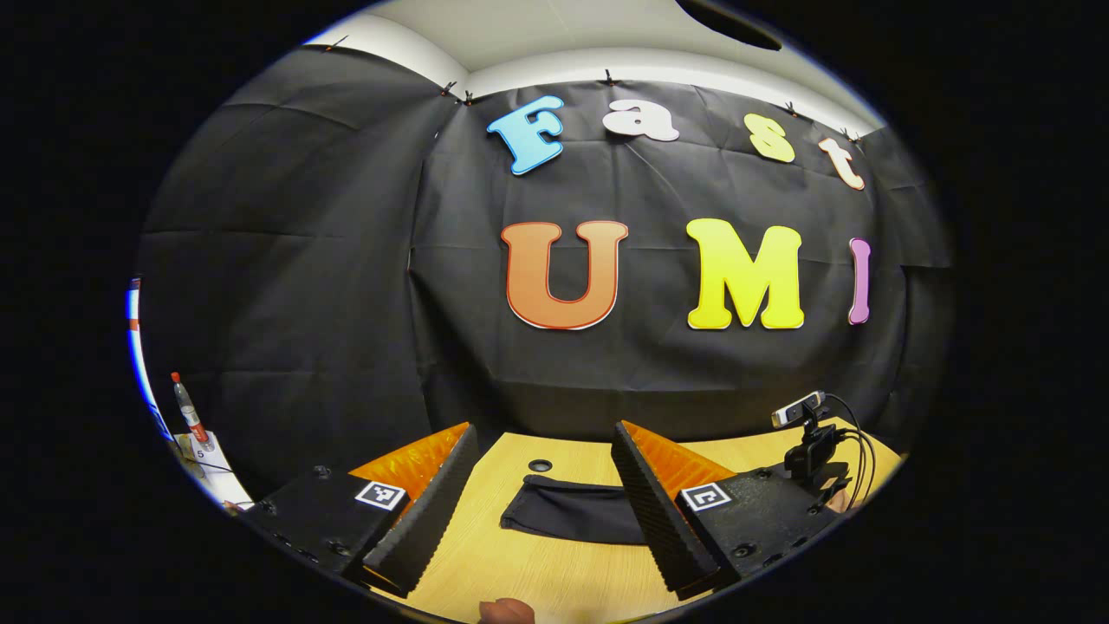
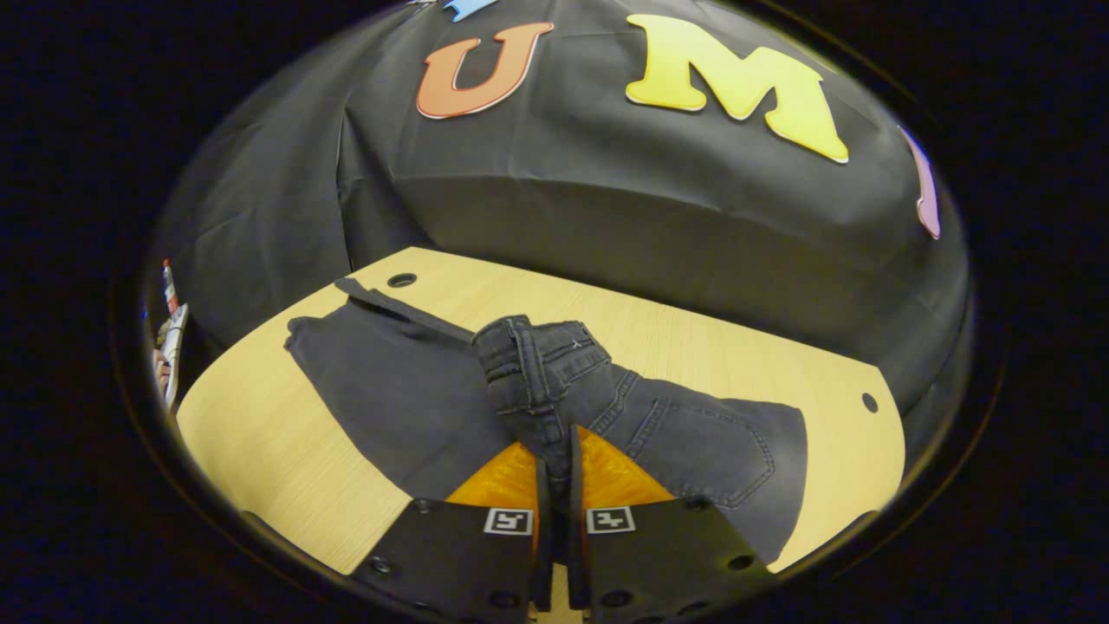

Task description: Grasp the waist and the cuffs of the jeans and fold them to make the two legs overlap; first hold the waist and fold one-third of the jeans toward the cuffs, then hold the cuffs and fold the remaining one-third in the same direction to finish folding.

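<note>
Jeans (image 2: 416,390) of dark grey denim are spread across the tabletop (image 2: 693,355), with the legs laid toward the far left corner and the seat with its back pocket laid toward the near right edge. The waist (image 2: 528,355) is bunched and lifted off the wood near the middle of the tabletop. It is clamped by the right gripper (image 2: 554,451), whose two fingers are pressed nearly together on a ridge of the waistband fabric. In the left gripper view, a dark piece of the jeans (image 1: 572,511) is seen lying flat on the tabletop (image 1: 520,563), framed between the fingers of the left gripper (image 1: 541,477), which are held wide apart and touch nothing. A small camera on a stand (image 1: 810,433), with cables attached, is seen by the right edge. A round hole (image 2: 402,280) is cut near the far left corner of the tabletop, and another hole (image 2: 869,402) is seen near the right corner
</note>
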A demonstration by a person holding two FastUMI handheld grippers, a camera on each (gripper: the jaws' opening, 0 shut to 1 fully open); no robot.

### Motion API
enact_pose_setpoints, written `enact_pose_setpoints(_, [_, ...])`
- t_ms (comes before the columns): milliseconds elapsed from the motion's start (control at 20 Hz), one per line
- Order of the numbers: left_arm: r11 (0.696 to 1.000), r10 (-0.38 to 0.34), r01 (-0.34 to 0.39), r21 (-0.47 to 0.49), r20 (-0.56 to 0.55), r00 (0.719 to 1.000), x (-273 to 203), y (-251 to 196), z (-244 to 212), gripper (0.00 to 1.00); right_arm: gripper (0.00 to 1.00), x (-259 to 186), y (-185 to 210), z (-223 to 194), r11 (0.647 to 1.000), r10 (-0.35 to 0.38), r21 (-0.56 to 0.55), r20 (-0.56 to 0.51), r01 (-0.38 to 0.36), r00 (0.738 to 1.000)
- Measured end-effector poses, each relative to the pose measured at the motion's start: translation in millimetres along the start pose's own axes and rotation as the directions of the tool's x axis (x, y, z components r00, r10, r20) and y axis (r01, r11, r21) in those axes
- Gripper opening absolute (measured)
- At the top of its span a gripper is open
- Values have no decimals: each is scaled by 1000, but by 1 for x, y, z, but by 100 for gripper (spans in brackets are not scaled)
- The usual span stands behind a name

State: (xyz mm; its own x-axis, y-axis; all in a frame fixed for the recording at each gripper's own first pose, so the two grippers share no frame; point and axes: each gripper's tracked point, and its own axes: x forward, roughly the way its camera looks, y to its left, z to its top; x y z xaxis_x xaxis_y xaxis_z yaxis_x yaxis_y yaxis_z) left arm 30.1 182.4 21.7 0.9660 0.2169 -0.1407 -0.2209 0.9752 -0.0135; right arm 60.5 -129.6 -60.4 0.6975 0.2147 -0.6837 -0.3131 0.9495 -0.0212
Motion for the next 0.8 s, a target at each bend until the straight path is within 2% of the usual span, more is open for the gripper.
enact_pose_setpoints(100, [1000,-4,4,9,6,1000,1,1,1,99,10,3,1,-3,1000,7,-5,-5,-7,1000])
enact_pose_setpoints(200, [1000,-11,11,10,7,1000,2,0,0,99,13,4,10,-8,998,59,7,-15,-59,998])
enact_pose_setpoints(400, [1000,-15,15,-10,-9,1000,1,-3,-1,99,72,5,24,-16,995,97,12,-26,-97,995])
enact_pose_setpoints(550, [992,-43,34,-122,-75,996,4,-14,-18,99,100,-3,26,6,995,95,4,43,-96,995])
enact_pose_setpoints(650, [983,-18,-2,-184,-108,994,5,-12,-31,99,100,-11,24,25,995,95,-1,89,-95,991])
enact_pose_setpoints(800, [954,-34,-18,-299,-167,985,15,-6,-53,99,100,-27,10,57,996,84,-5,163,-85,983])
